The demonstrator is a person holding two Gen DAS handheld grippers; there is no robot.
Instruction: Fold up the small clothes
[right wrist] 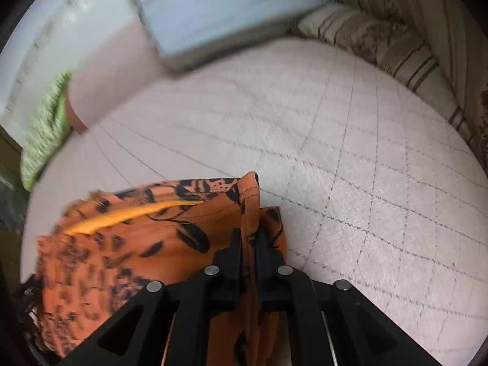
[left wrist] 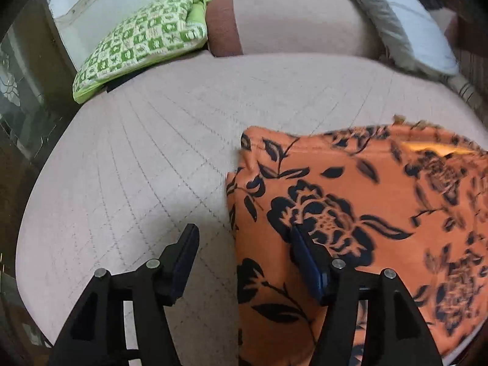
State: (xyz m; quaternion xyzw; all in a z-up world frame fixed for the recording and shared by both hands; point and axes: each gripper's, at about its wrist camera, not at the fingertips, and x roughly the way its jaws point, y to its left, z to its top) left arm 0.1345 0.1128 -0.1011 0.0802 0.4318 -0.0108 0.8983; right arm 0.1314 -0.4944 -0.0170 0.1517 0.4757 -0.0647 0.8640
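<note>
Your right gripper (right wrist: 248, 244) pinches a raised fold of the orange floral garment (left wrist: 350, 213), which lies near you on the pink quilted bed (left wrist: 152, 152); your left gripper (left wrist: 244, 238) is spread, straddling the garment's left edge (unheld) — pull now and the cloth could drag crooked.

The pale quilted bed cover (left wrist: 158, 140) lies bare left of the orange floral garment (left wrist: 350, 201); a green patterned cushion (left wrist: 143, 36), pink bolster (left wrist: 289, 21) and striped bedding (right wrist: 396, 45) block the far edge
</note>
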